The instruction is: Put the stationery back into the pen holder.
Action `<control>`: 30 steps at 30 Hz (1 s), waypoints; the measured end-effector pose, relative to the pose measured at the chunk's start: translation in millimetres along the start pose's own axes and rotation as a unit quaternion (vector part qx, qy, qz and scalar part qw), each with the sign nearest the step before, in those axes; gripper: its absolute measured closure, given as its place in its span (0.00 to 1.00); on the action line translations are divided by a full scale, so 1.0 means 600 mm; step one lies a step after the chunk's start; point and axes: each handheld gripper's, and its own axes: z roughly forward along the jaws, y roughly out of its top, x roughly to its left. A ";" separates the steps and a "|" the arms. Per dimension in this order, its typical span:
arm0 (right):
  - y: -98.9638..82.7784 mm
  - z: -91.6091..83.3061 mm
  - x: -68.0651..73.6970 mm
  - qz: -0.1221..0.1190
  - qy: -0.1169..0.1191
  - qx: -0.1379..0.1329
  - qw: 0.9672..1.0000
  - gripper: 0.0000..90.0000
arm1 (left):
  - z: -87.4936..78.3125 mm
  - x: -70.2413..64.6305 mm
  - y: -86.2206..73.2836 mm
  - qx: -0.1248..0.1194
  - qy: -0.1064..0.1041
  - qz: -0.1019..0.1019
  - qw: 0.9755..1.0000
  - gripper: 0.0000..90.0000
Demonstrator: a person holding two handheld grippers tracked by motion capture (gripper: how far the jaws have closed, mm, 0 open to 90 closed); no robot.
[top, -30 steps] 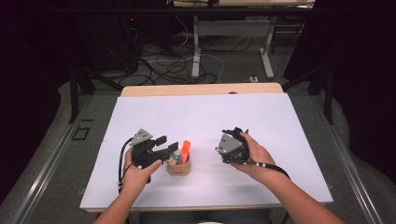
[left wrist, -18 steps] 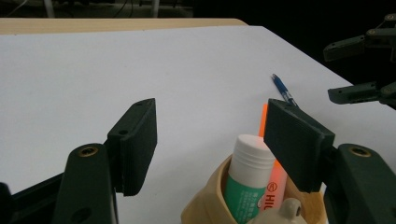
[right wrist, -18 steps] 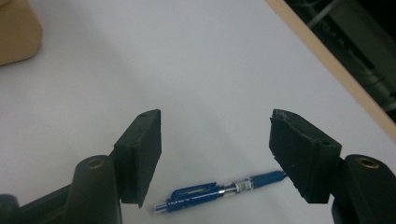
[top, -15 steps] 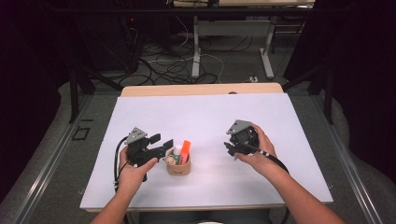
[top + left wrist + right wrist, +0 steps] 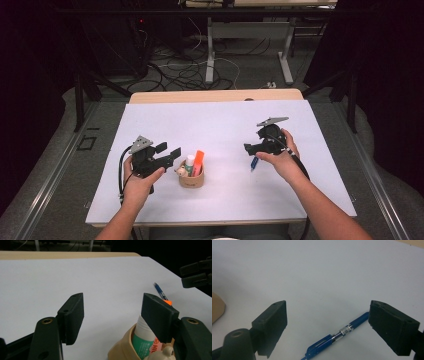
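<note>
Blue pen (image 5: pixel 337 336) flat on white desk (image 5: pixel 225 125), lower centre of right gripper view, between just-opened right tongs (image 5: pixel 337 327), unheld. Light, stiff, slick; best gripped mid-barrel. Left tongs (image 5: pixel 112 312) half open, empty, beside holder (image 5: pixel 191 179).

A white sheet (image 5: pixel 220 125) covers the table, with pale wood (image 5: pixel 215 96) showing at the far edge. The pen (image 5: pixel 332 338) is blue with a clear middle band. The cup (image 5: pixel 192 180) is tan, holding an orange marker (image 5: pixel 198 161) and a white-and-green tube (image 5: pixel 141 337). Both grippers (image 5: pixel 170 154) (image 5: pixel 252 148) are black.
</note>
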 end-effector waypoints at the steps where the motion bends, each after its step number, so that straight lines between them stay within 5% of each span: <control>1: 0.000 0.001 -0.003 0.010 0.004 0.001 1.000 0.16 | 0.001 0.001 -0.001 0.002 0.000 -0.002 1.000 0.39; 9: 0.000 0.010 -0.013 0.051 0.013 0.006 0.999 0.06 | 0.004 0.015 -0.003 0.013 0.024 -0.018 0.999 0.27; 17: 0.001 0.020 -0.018 0.077 0.016 0.013 0.997 0.05 | 0.006 0.027 -0.004 0.013 0.015 -0.048 0.999 0.21; 24: 0.004 0.025 -0.037 0.115 0.016 0.003 0.993 0.20 | 0.006 0.029 -0.004 0.001 0.014 -0.050 0.999 0.20; 30: 0.002 0.032 -0.058 0.158 0.040 0.007 0.987 0.36 | 0.007 0.031 -0.004 0.008 0.012 -0.055 0.998 0.19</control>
